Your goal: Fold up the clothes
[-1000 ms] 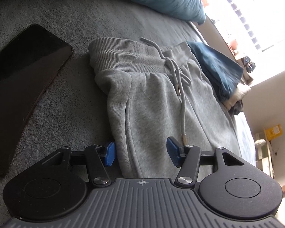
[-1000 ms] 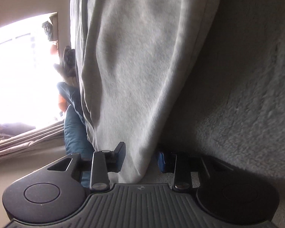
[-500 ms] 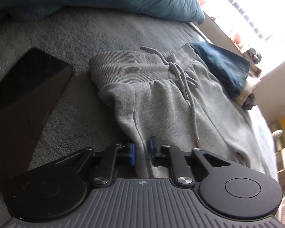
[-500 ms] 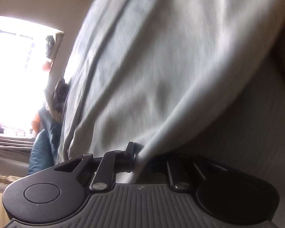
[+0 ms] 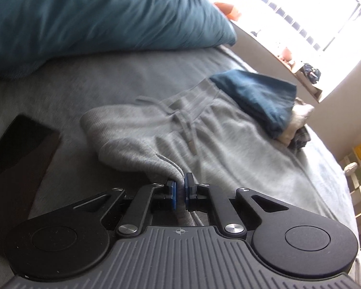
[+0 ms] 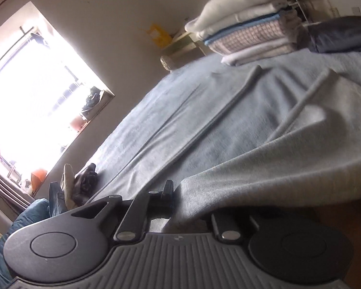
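Note:
Grey sweatpants (image 5: 216,139) with a drawstring lie on the grey bed cover (image 5: 72,84). My left gripper (image 5: 179,185) is shut on a fold at the pants' side near the waistband, and that fold is raised a little. In the right wrist view the pants (image 6: 276,168) stretch away toward their cuffs. My right gripper (image 6: 180,192) is closing with a lifted edge of the fabric pinched between its jaws. The cloth drapes over and hides its right finger.
A teal pillow (image 5: 96,12) lies behind the pants, and a black flat device (image 5: 19,149) is on the cover at the left. A dark blue folded garment (image 5: 257,96) touches the waistband. A stack of folded clothes (image 6: 248,36) and a dark garment (image 6: 341,36) sit at the far end.
Both grippers went from open around the fabric to closed on it. Both rose with the cloth, and the right one rolled and swung up so its view now runs along the bed.

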